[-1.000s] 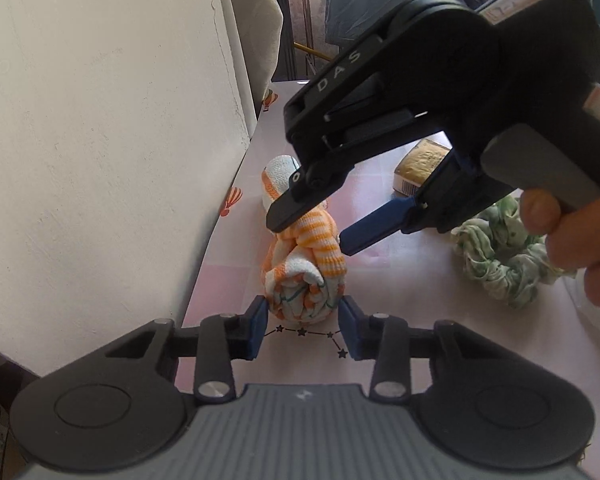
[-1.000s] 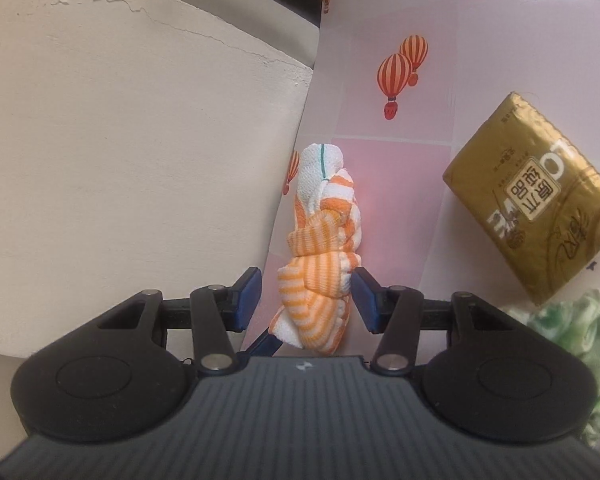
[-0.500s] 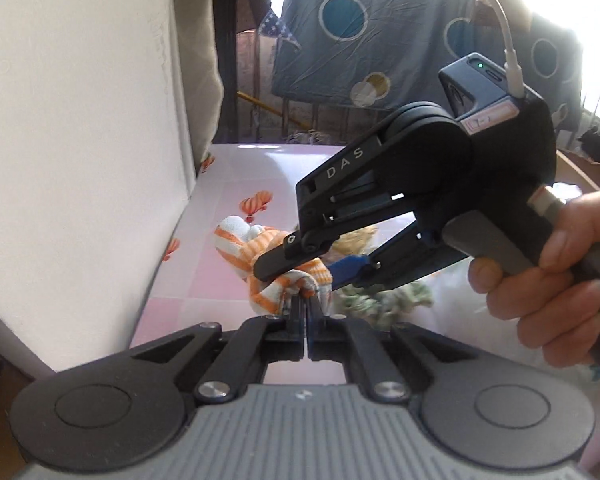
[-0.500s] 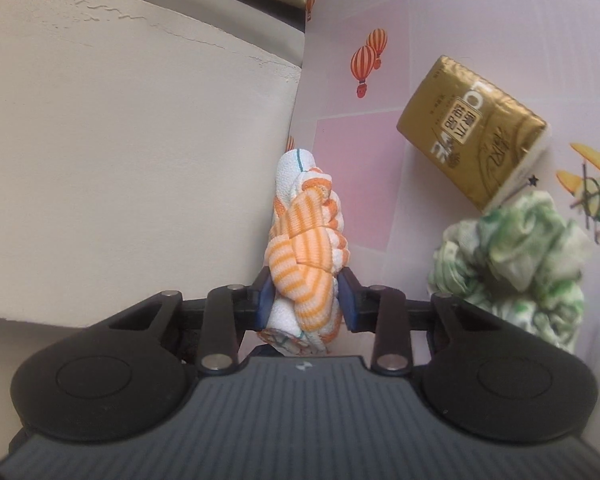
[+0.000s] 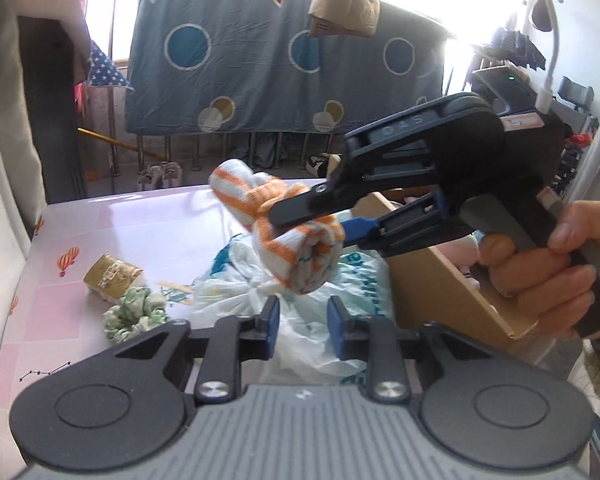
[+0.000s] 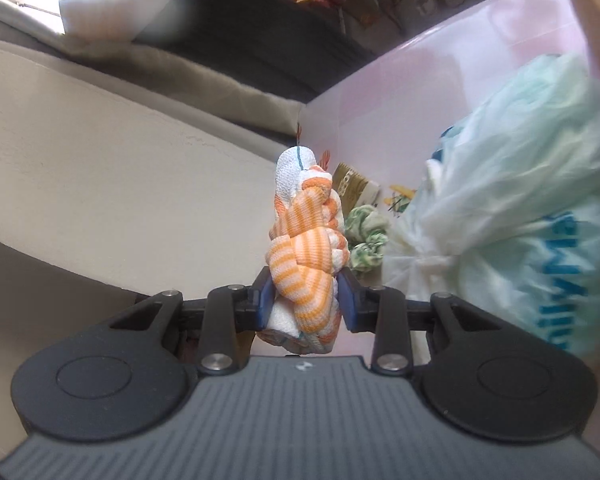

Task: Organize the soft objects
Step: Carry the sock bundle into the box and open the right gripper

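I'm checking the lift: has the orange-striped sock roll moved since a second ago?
Yes. The sock roll has gone up off the pink table; it hangs above the plastic bag, clamped in the right gripper, clear of the open left gripper.

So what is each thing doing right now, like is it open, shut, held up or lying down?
Orange striped sock bundle: rolled up, held in the air.
Right gripper: jaws shut on the bundle.
Left gripper: jaws open, holding nothing.
Green scrunchie: lying loose on the table.
Gold packet: lying on the table.
Plastic bag: knotted shut, lying on the table.
Cardboard box: open on top.
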Demonstrator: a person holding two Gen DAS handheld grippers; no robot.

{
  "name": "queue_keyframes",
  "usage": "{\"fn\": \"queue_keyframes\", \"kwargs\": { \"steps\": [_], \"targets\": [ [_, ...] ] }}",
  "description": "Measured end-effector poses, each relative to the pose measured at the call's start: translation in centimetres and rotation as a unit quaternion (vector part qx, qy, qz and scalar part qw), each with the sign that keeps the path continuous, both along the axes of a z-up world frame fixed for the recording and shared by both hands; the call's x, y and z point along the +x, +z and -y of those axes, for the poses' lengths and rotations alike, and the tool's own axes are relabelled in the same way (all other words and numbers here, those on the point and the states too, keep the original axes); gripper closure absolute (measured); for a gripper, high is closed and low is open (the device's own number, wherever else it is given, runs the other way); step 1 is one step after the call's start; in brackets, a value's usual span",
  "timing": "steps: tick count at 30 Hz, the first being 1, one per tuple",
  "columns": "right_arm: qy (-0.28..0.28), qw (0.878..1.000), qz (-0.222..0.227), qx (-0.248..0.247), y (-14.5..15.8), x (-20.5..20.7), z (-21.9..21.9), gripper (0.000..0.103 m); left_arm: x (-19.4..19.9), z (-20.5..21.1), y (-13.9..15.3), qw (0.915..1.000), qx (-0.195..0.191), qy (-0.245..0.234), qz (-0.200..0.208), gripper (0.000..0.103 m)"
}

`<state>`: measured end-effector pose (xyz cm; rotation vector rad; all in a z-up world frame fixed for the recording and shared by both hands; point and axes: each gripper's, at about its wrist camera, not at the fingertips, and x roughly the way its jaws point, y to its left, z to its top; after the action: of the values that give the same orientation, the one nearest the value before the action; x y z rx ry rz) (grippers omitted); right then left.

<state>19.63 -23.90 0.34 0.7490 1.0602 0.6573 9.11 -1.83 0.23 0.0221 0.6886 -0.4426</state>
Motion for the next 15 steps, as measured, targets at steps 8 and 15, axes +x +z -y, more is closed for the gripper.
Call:
{"fn": "queue_keyframes", "kwargs": {
  "steps": [8, 15],
  "targets": [
    [-0.128, 0.987, 0.047, -0.081, 2.5, -6.8, 16.1, 0.071, 0.2, 3.8, -1.6, 0.9994, 0.014, -0.013, -0.029, 0.07],
    [-0.17, 0.949, 0.035, -0.262, -1.3, -9.3, 22.3, 0.071, -0.4, 3.4, -2.3, 0.9984, 0.021, 0.011, -0.051, 0.07]
  ]
}}
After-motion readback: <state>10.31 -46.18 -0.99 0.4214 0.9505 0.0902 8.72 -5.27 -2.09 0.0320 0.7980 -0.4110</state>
